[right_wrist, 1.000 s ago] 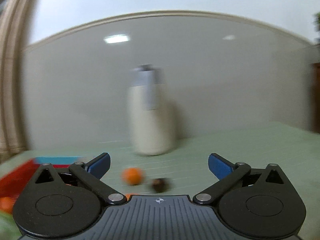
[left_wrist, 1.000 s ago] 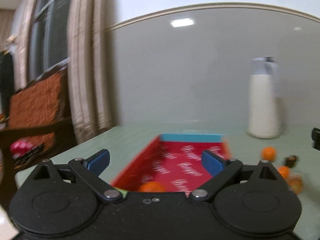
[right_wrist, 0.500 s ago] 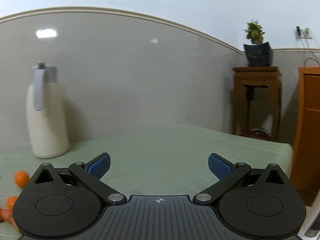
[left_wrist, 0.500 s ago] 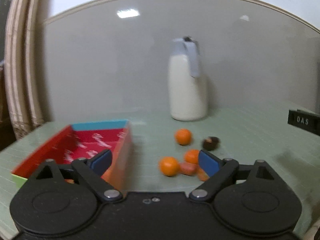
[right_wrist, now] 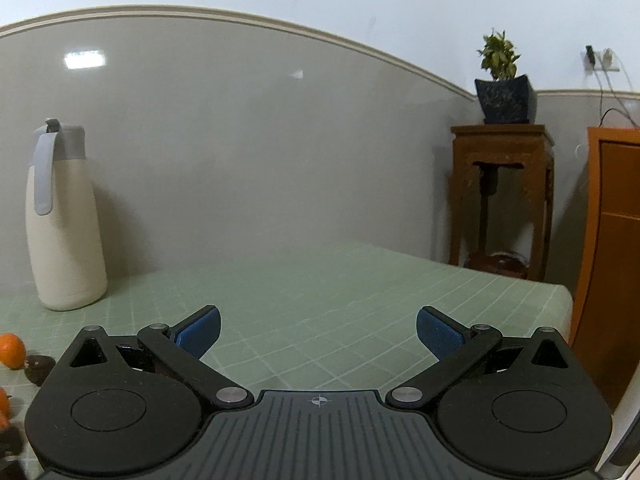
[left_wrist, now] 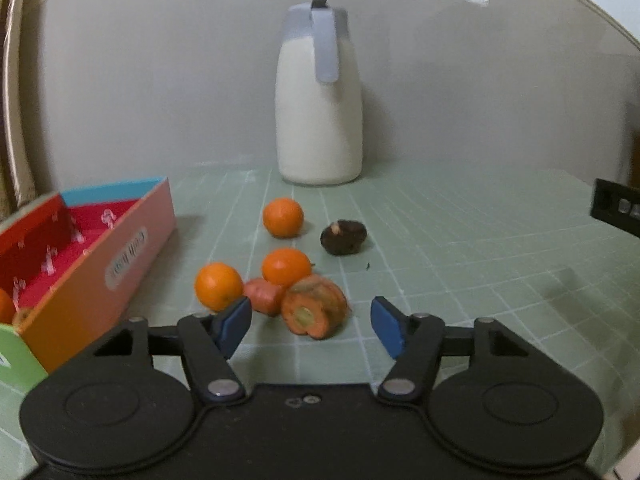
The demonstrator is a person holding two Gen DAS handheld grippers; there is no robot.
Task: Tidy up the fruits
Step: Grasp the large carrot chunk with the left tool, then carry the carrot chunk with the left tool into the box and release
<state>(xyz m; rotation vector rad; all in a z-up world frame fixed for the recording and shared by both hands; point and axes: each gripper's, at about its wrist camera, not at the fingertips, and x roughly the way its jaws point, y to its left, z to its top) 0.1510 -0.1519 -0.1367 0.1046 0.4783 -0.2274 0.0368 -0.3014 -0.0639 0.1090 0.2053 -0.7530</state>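
Left gripper (left_wrist: 311,322) jaws just narrowing, nothing clasped, stubby orange carrot chunk (left_wrist: 314,306) just ahead, three round oranges beside red cardboard box (left_wrist: 132,248), right gripper (right_wrist: 318,330) spread wide over green gridded table (right_wrist: 320,288).

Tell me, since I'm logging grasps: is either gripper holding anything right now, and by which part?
Nothing is held. The left gripper has just been closing, with its pads short of the carrot piece ahead. The right gripper is open over bare table.
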